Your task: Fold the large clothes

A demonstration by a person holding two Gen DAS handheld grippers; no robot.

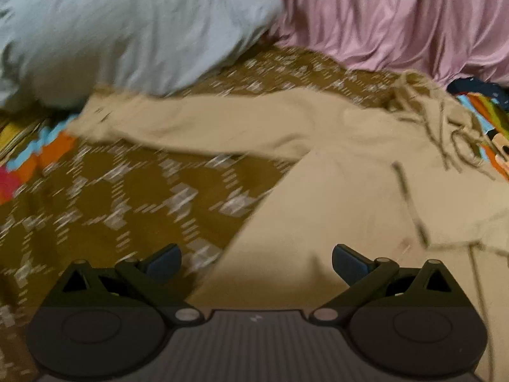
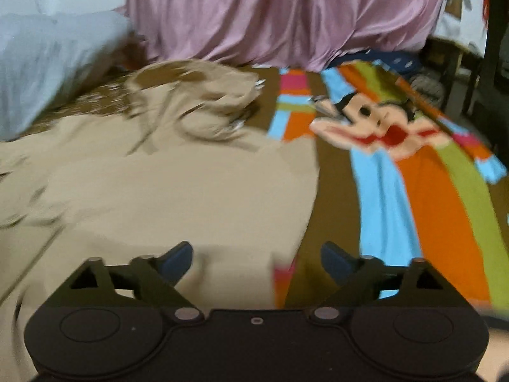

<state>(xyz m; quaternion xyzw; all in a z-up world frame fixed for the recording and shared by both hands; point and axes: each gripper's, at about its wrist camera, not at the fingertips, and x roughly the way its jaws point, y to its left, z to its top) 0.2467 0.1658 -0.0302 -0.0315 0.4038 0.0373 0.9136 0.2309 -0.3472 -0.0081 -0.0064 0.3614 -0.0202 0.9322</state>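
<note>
Bedspread (image 1: 105,197), brown with pale diamonds, fills the left wrist view under a tan garment (image 1: 334,191); a grey pillow (image 1: 121,35) and pink curtain (image 1: 397,16) lie beyond. The left hand-held gripper (image 1: 256,262) gapes empty. Right wrist view: the garment (image 2: 178,191) spreads left on a striped cartoon blanket (image 2: 429,197), and the right hand-held gripper (image 2: 256,259) stands apart, clamping nothing.

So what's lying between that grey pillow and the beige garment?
In the left wrist view, a strip of the brown patterned bedspread shows between the grey pillow and the beige garment.
</note>
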